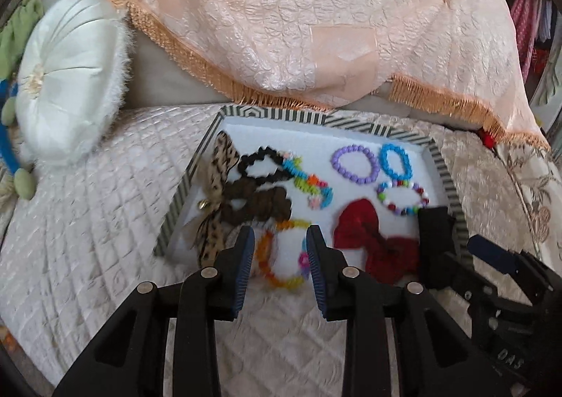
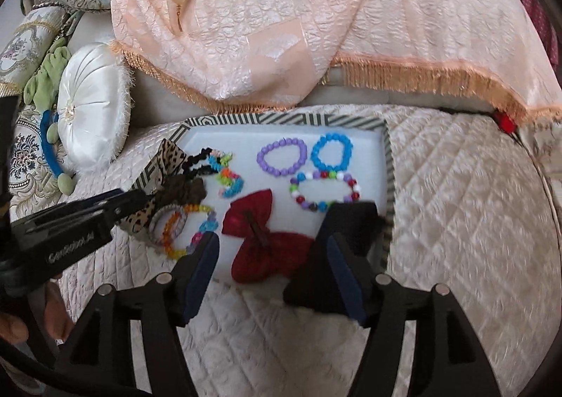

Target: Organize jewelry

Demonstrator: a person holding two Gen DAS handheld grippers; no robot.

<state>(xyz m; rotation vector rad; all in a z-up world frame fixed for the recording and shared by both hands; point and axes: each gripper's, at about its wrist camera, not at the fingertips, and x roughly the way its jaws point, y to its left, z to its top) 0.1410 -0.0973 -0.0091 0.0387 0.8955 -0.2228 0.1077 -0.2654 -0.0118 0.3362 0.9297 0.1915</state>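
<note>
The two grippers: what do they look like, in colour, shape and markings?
Both are black plastic with angular, triangular linkage arms and round silver pins at the joints. The left gripper and the right gripper each carry two flat fingers faced with dark blue ribbed pads. White lettering shows on the bodies, though blurred. A bare hand holds the left one; no sleeve shows.

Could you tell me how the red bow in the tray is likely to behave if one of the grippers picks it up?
The red bow looks like soft fabric, so its lobes would probably droop from a grasp. It seems light, lying flat on the tray. The dark clip across its middle looks stiffer, likely the firmest place to pinch.
</note>
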